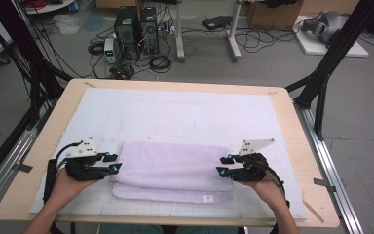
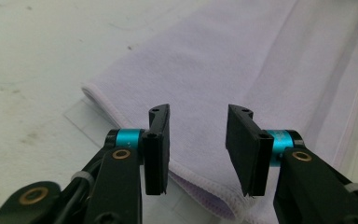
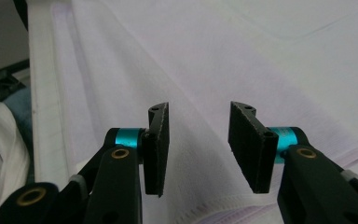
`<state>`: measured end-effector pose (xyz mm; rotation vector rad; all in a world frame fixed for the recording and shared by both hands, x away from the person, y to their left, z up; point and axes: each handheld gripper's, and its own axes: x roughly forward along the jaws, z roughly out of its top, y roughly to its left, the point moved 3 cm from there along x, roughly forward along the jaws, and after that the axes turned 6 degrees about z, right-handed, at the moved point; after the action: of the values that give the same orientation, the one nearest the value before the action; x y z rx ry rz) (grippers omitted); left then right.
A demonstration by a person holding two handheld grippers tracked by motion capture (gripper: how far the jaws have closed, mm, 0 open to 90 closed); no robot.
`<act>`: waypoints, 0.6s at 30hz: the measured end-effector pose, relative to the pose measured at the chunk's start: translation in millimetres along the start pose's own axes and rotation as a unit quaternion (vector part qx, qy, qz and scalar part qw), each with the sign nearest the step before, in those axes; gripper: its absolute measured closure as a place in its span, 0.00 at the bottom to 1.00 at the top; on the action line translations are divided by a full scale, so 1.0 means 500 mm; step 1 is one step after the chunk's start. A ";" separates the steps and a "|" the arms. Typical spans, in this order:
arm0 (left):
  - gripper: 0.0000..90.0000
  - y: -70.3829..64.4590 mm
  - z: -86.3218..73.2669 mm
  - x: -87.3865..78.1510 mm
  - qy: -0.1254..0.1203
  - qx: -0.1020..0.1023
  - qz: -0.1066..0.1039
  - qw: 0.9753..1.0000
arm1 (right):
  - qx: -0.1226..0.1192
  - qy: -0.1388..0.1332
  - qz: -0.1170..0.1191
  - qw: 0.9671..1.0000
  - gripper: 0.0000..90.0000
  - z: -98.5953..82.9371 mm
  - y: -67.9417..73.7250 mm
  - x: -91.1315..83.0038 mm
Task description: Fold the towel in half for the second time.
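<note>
Both grippers sit at the ends of a folded lilac towel [image 1: 173, 170] on the white mat [image 1: 185, 112]: the left gripper [image 1: 113, 163] at its left end, the right gripper [image 1: 224, 165] at its right, each with jaws apart and nothing between them. From above, a small label [image 1: 207, 198] shows on the towel's near edge. Up close, the left gripper [image 2: 197, 147] hangs over the stitched hem [image 2: 121, 116], and the right gripper [image 3: 198, 147] over the stacked layers.

Floor: you see grey concrete [image 1: 272, 63] strewn with black cables [image 1: 160, 62].
Furniture: beyond your worktop [image 1: 292, 112] stand two computer towers [image 1: 136, 31] and white table legs [image 1: 233, 44].
Frame: black struts [image 1: 336, 48] flank you.
</note>
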<state>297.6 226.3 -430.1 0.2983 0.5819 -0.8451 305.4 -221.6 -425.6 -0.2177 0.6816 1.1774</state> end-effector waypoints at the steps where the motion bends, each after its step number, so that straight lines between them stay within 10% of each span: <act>1: 0.67 -0.006 -0.005 0.004 0.004 0.002 -0.004 1.000 | 0.000 0.008 0.001 1.000 0.68 -0.007 0.002 0.005; 5: 0.66 -0.023 -0.040 0.026 0.034 -0.002 -0.019 0.999 | 0.000 0.046 0.025 0.999 0.70 -0.041 0.013 0.022; 12: 0.66 -0.025 -0.030 -0.004 0.004 -0.003 -0.016 1.000 | -0.019 0.000 0.024 1.000 0.69 -0.011 0.035 -0.008; 18: 0.69 -0.035 -0.044 -0.005 0.018 0.003 -0.024 1.000 | -0.035 0.027 0.039 0.998 0.68 -0.023 0.055 0.018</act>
<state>274.6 227.2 -446.7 0.3065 0.6211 -0.8890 278.2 -209.7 -435.0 -0.2838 0.7018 1.2758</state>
